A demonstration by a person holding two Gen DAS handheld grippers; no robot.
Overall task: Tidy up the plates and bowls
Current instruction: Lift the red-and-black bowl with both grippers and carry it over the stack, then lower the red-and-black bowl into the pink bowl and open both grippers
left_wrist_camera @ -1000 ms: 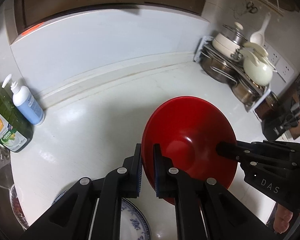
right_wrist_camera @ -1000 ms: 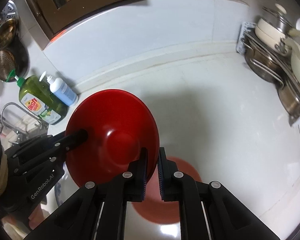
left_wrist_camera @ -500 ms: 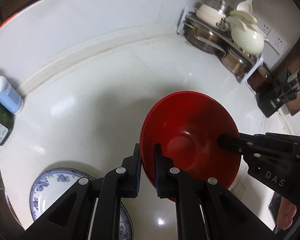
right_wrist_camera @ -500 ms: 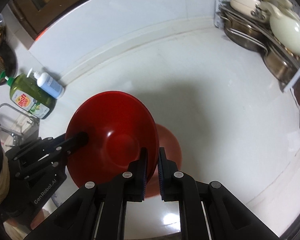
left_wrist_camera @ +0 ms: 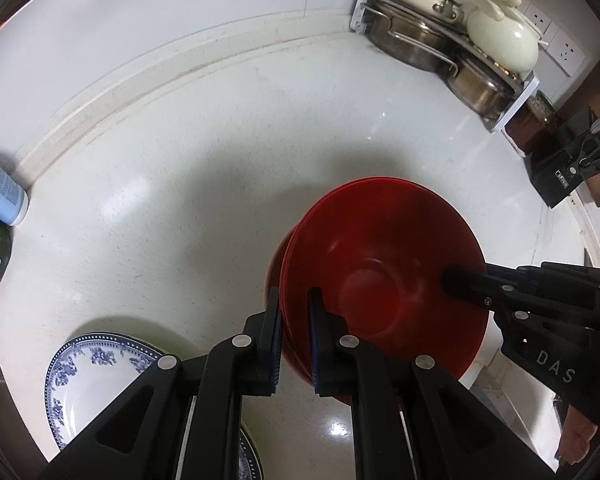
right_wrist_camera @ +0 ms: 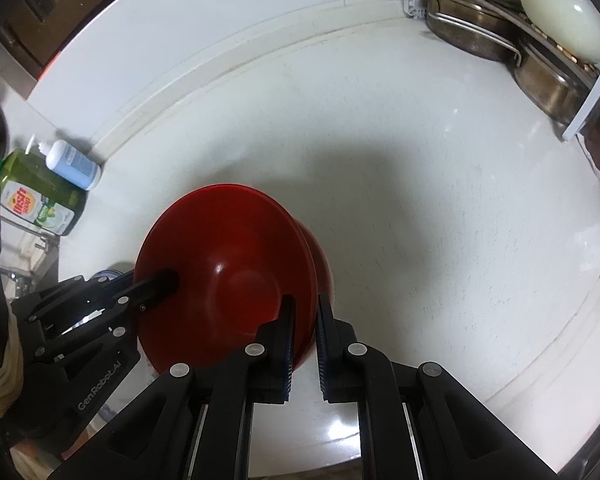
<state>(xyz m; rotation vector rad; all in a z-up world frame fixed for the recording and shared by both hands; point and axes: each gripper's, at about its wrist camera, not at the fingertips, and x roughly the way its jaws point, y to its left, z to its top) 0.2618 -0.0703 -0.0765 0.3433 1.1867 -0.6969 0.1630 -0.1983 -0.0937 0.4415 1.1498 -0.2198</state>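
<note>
A red bowl (left_wrist_camera: 380, 264) (right_wrist_camera: 228, 264) hangs upright between both grippers, low over the white counter. My left gripper (left_wrist_camera: 294, 296) is shut on its near-left rim, one pad inside and one outside. My right gripper (right_wrist_camera: 304, 304) is shut on the opposite rim in the same way. Directly under it sits a second red bowl (left_wrist_camera: 274, 264) (right_wrist_camera: 325, 276), of which only a thin crescent shows; whether the two touch I cannot tell. A blue-and-white patterned plate (left_wrist_camera: 96, 372) lies on the counter to the left, partly behind my left gripper's frame.
A white rack (left_wrist_camera: 440, 40) with steel pots and a cream lidded pot fills the back right corner. A green dish-soap bottle (right_wrist_camera: 40, 196) and a blue pump bottle (right_wrist_camera: 74, 164) stand at the back left beside a sink tap (right_wrist_camera: 24, 240). A black knife block (left_wrist_camera: 560, 168) stands at the right.
Both grippers have come down together with the red bowl. It now sits right over the second red bowl, which showed well clear below it before. The patterned plate has come into view.
</note>
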